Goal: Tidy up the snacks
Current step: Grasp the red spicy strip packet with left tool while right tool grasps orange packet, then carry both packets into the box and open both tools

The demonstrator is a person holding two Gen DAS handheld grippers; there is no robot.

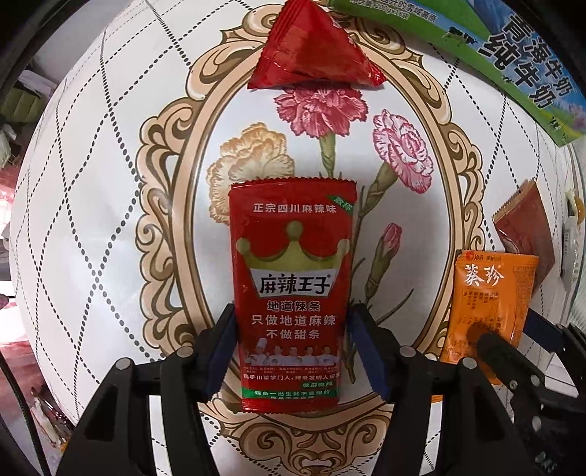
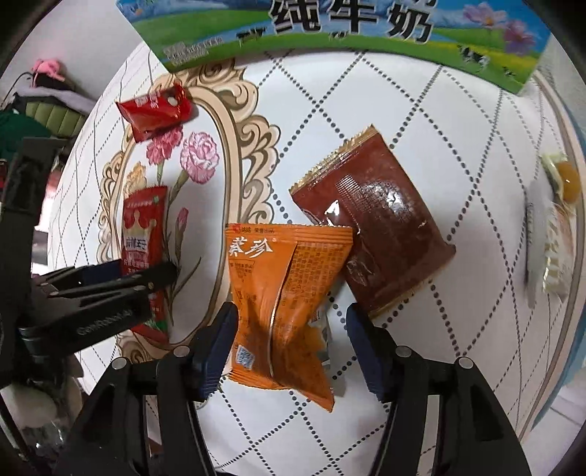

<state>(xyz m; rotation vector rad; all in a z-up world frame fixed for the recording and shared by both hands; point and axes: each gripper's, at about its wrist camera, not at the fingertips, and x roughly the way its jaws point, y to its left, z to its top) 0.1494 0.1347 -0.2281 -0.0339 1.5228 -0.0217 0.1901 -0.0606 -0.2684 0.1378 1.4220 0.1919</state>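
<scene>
A red spicy-strip packet lies flat on the flowered tablecloth; my left gripper is open with its blue pads on either side of the packet's lower half. The packet also shows in the right wrist view. An orange snack packet lies between the open pads of my right gripper; it also shows in the left wrist view. A brown packet lies partly under the orange one. A small red triangular packet lies further off.
A green and blue milk carton box stands at the far edge of the table. A pale wrapped sweet with a yellow centre lies at the right edge. The round table's edge curves at the left; clutter lies beyond it.
</scene>
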